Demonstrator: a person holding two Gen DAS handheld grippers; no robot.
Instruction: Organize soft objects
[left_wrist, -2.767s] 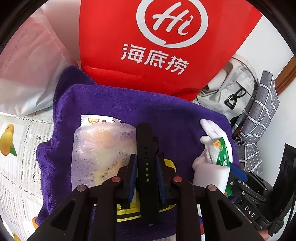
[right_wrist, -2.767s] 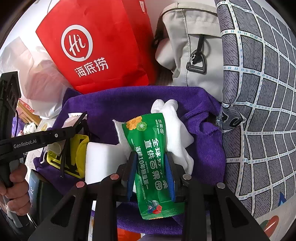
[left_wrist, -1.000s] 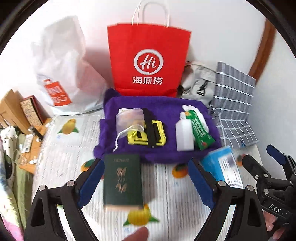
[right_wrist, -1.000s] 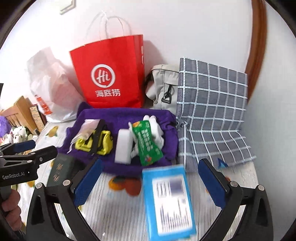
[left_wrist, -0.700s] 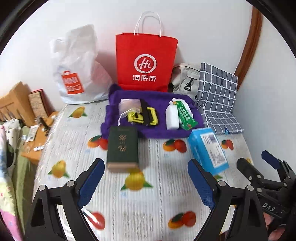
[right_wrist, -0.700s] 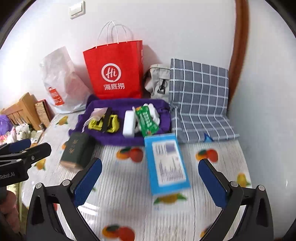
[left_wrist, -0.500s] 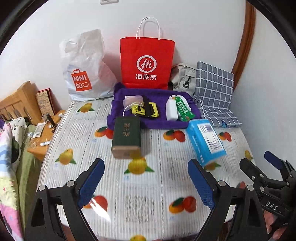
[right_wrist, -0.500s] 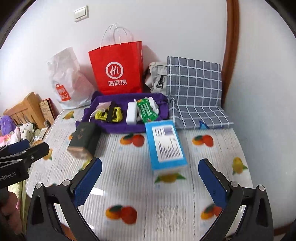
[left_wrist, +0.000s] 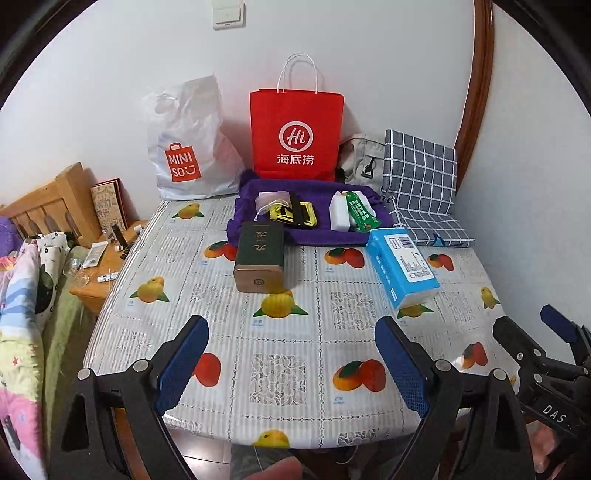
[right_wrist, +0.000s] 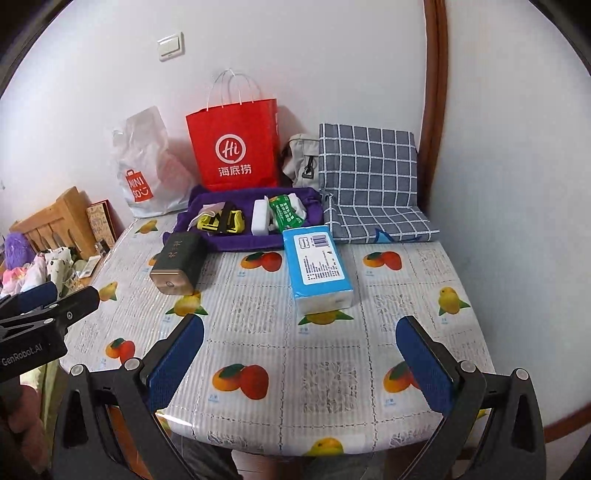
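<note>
Purple towel (left_wrist: 325, 236) lies spread at the far side of the tabletop (left_wrist: 295, 332), and everything else sits in relation to it. On the towel's left half rest a pale mesh pouch (left_wrist: 271, 199), a yellow pouch (left_wrist: 295, 218) and a black strap (left_wrist: 295, 210) laid across the yellow one. On its right half lie a white sponge block (left_wrist: 339, 218) and a green snack packet (left_wrist: 362, 216) lying over a white glove (right_wrist: 295, 206). Just in front of the towel's near edge stand a dark green box (left_wrist: 260, 254) to the left and a blue tissue pack (left_wrist: 402, 266) to the right, both on the fruit-print cover. Behind the towel a red paper bag (left_wrist: 295, 136) stands upright against the wall, with a white plastic bag (left_wrist: 188, 147) to its left and a grey checked cushion (left_wrist: 421, 173) to its right. The left gripper (left_wrist: 291, 369) and the right gripper (right_wrist: 299, 365) hover over the tabletop's near edge, well apart from the towel, each with its jaws spread wide and nothing between them.
</note>
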